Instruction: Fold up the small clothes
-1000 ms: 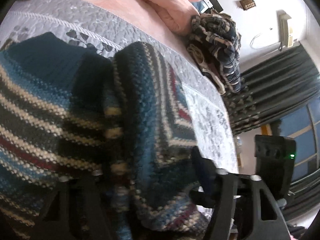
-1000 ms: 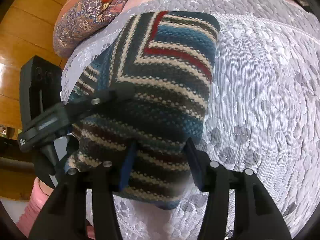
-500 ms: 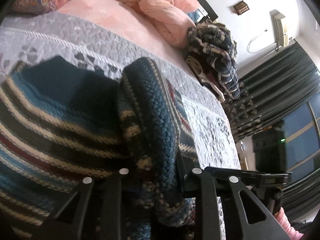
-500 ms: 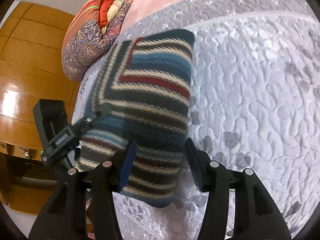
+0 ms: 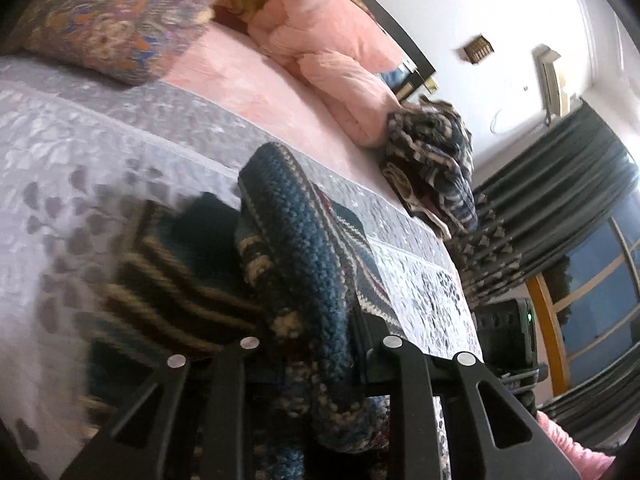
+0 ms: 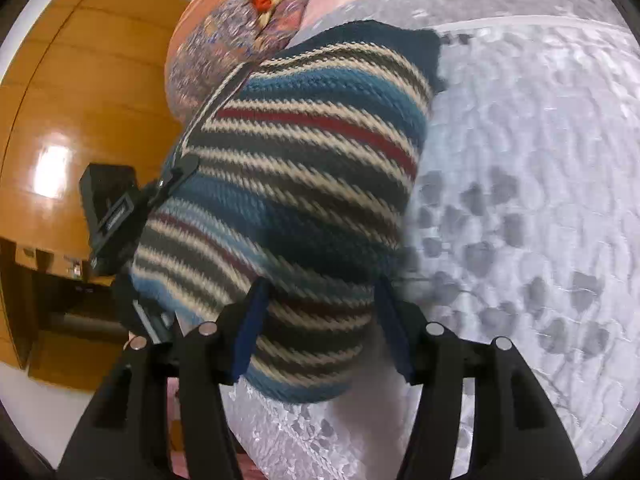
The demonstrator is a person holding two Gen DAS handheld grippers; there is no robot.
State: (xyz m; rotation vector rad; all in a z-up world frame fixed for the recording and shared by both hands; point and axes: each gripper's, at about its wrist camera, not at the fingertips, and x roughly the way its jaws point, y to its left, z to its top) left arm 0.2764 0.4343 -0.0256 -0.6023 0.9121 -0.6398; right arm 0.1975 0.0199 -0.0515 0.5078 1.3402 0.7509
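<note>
A folded knitted sweater [image 6: 304, 184], striped in blue, cream, dark grey and red, is lifted off the grey quilted bedspread [image 6: 520, 208]. My right gripper [image 6: 324, 320] is shut on its near thick end, and the blue pads [image 6: 250, 332] press on both sides. In the left wrist view the sweater's folded edge [image 5: 308, 264] runs between the fingers of my left gripper [image 5: 316, 344], which is shut on it. The left gripper [image 6: 172, 176] also shows in the right wrist view, clamped on the sweater's left edge. The right gripper's body [image 5: 508, 336] shows at the right of the left wrist view.
A patterned cushion [image 5: 112, 20] and a pink duvet [image 5: 332, 52] lie at the head of the bed. A pile of dark knitwear [image 5: 436, 160] sits near the far edge. Dark curtains [image 5: 552, 216] hang beyond it. A wooden wardrobe [image 6: 80, 100] stands left of the bed.
My left gripper has shut on the sweater's folded edge and raised it off the bedspread. The right gripper kept its hold on the near end while the sweater tilted up.
</note>
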